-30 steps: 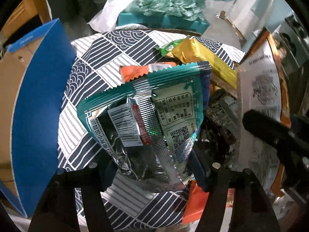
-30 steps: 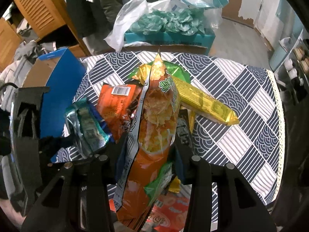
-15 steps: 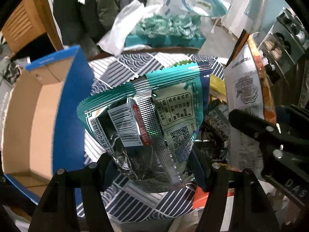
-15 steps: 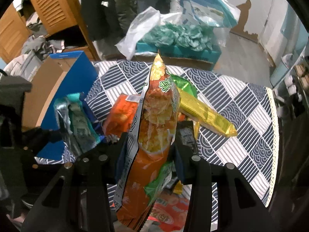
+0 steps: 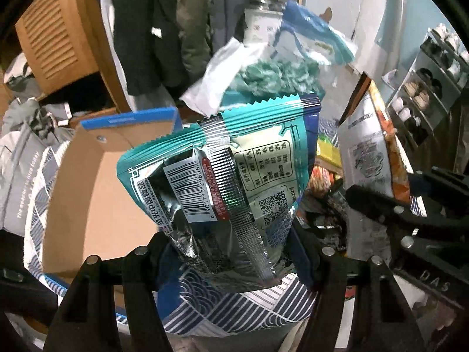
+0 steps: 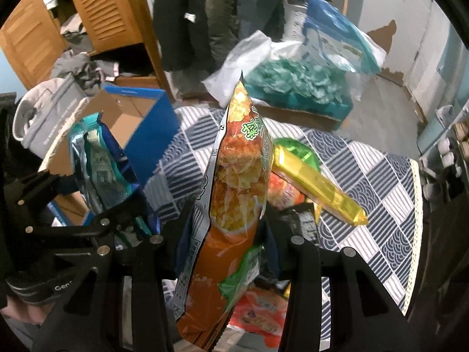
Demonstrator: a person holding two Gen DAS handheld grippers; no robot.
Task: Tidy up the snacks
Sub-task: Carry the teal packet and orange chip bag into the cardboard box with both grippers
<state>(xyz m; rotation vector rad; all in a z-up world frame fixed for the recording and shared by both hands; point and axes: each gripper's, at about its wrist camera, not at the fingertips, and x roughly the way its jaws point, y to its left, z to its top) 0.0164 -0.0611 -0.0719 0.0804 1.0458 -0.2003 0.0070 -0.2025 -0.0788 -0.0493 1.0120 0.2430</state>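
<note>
Left to right. Open cardboard box with blue outer walls (image 6: 137, 123) sits at the left edge of the bench with the navy-and-white patterned cloth (image 6: 366, 176), brown inside showing, flap up.

Left gripper (image 5: 231, 252) is clamped on a teal-and-silver foil snack bag (image 5: 222, 176), back side toward the camera: barcode, QR code, nutrition table. Bag is held by its lower end, serrated top seal up, hanging above the bench just right of the box opening. In the right wrist view the same bag (image 6: 99, 167) sits in front of the box's blue wall.

Right gripper (image 6: 222, 243) pinches a tall orange chip bag with green lettering (image 6: 231, 205) narrowly, edge-on, top seal pointing up, clear of the cloth.

Loose on the cloth behind and right of it: long yellow foil packet (image 6: 316, 187) lying diagonally, touching a green packet (image 6: 296, 149); a red-orange packet (image 6: 258, 311) lies below the gripper.

Beyond the far edge of the bench: teal tray heaped with small green wrapped pieces (image 6: 296, 88), white plastic bag (image 6: 243, 55) beside it.
</note>
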